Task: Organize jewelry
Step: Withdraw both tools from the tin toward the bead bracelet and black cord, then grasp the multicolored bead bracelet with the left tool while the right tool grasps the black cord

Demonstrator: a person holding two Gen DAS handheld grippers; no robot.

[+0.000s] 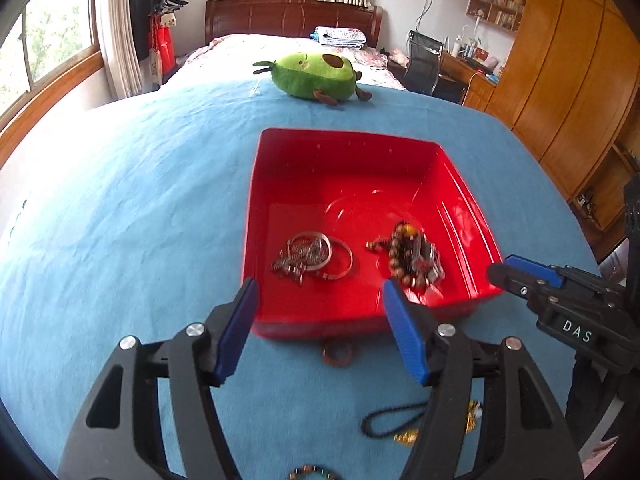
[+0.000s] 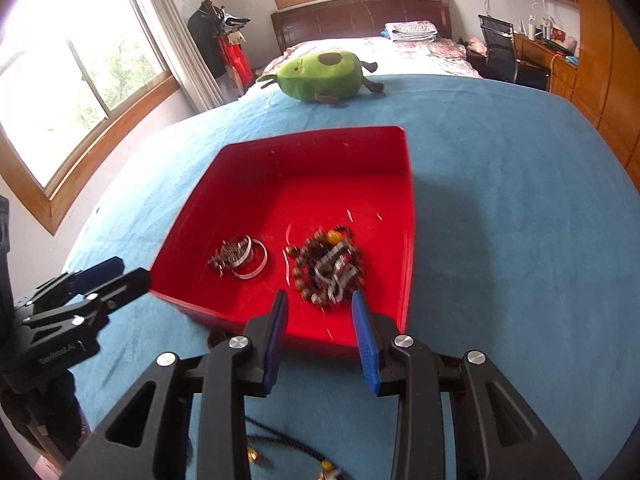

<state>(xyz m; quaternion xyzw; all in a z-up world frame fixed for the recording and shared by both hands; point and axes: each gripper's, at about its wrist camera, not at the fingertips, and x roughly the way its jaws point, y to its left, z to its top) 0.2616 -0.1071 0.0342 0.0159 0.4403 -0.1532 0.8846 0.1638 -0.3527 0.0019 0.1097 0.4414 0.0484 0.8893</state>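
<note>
Right claw [image 2: 320, 300] gaping, beaded bracelets [image 2: 328, 268] just ahead

Left tool [image 1: 320, 300] spread wide, empty; right tool [image 2: 320, 304] spread, empty.

I see a glossy red tray [image 2: 256, 168] on a plain blue cloth [image 2: 500, 200]; inside it lie silver bangles [image 2: 246, 258] and, to their right, brown beads [image 2: 328, 268] with one amber-yellow bead. Beyond the tray sits a green avocado plush [image 2: 324, 76] with a brown pit patch, and my tongs [image 2: 320, 340] are black with blue pads [image 2: 366, 344].
</note>
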